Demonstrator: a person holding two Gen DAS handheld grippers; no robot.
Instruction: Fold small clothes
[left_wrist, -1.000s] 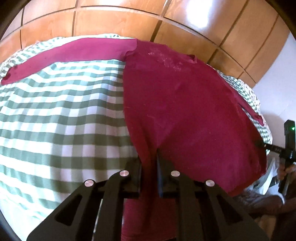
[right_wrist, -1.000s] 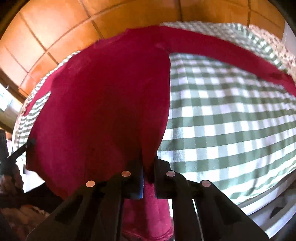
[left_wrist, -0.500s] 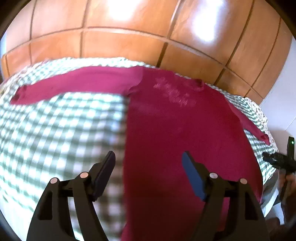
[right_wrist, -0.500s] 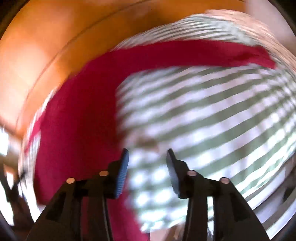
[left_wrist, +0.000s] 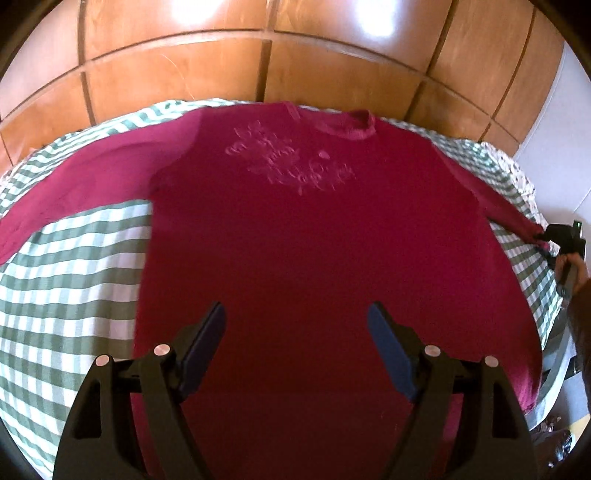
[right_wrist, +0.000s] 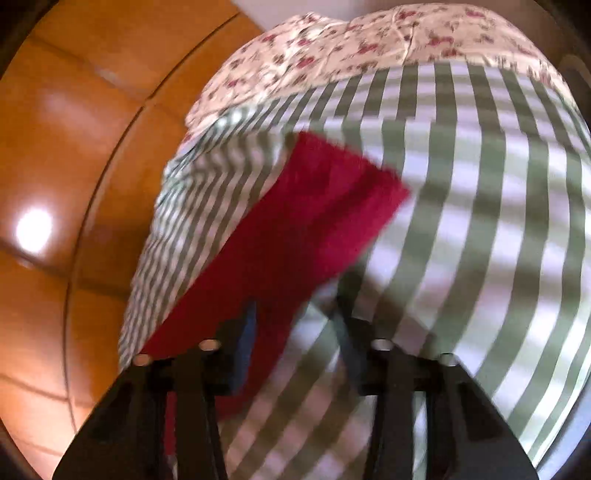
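A dark red long-sleeved shirt (left_wrist: 295, 236) lies flat, front up, on a green and white checked cloth (left_wrist: 70, 280). Its sleeves spread to both sides. My left gripper (left_wrist: 295, 314) is open and empty above the shirt's lower body. My right gripper (right_wrist: 295, 314) is open and empty, over the right sleeve (right_wrist: 295, 236) near its cuff. The right wrist view is blurred. The right gripper also shows at the sleeve end in the left wrist view (left_wrist: 561, 240).
A brown tiled floor (left_wrist: 258, 48) lies beyond the cloth. A floral fabric (right_wrist: 369, 44) lies past the checked cloth's far edge. A white wall (left_wrist: 554, 147) stands at the right.
Both grippers let go of the shirt's bottom hem and opened. The left one drew back over the body. The right one swung out to the right sleeve's cuff.
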